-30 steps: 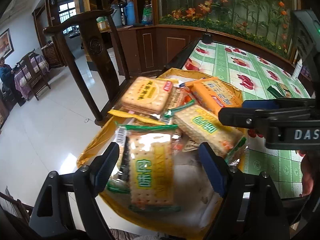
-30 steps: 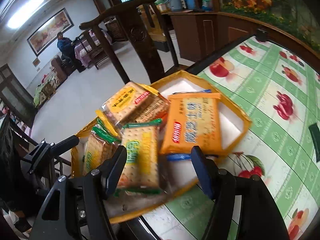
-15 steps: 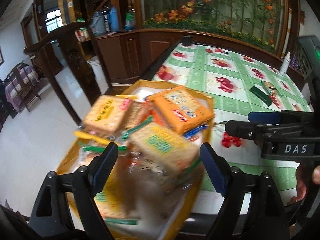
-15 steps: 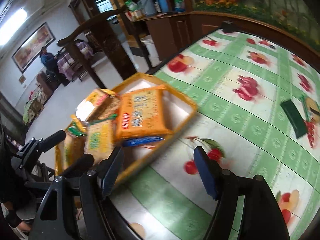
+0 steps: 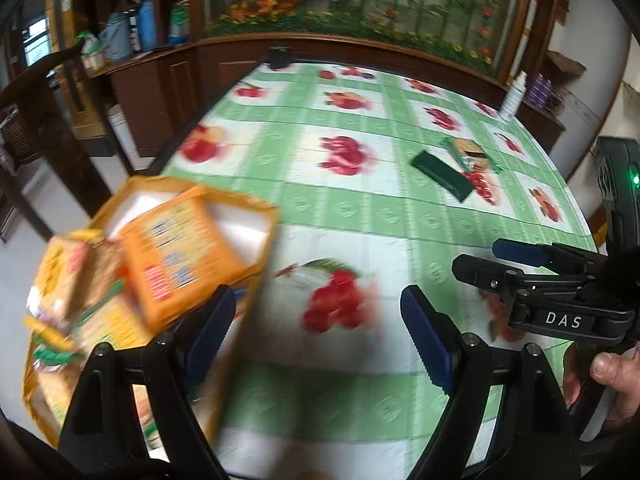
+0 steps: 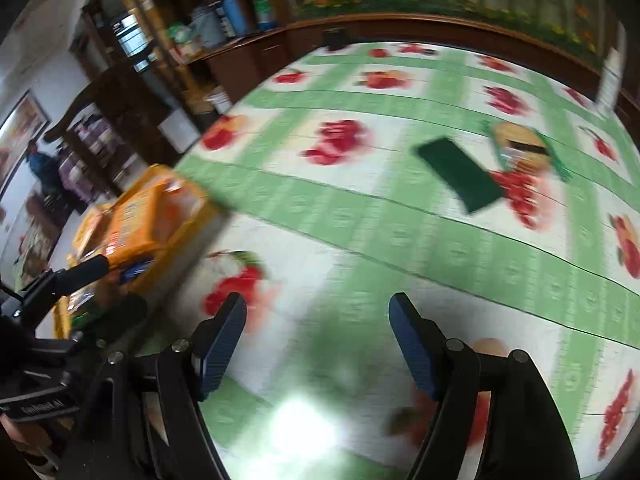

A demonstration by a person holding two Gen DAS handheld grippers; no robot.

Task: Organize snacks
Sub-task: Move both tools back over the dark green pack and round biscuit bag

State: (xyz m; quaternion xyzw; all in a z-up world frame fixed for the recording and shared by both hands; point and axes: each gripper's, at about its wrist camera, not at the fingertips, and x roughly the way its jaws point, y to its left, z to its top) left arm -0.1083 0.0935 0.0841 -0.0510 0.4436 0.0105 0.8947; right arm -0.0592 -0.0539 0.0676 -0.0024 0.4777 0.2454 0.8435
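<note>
Both claws are hanging spread and empty over a fruit-print tablecloth (image 5: 348,216). The right claw (image 6: 316,336) has just been opening, with nothing between its jaws. Ahead of it and to its right are lying a dark green bar (image 6: 460,174) and a biscuit pack (image 6: 520,148). The left claw (image 5: 316,332) is gaping beside a yellow tray (image 5: 264,216) of packs. The pack probably is light, crinkly and fragile; pinching its long edges gently looks safest.

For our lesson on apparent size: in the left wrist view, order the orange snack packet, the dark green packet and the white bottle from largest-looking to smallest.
1. Orange snack packet, though it lies nearest the camera.
2. Dark green packet.
3. White bottle, farthest away.
</note>
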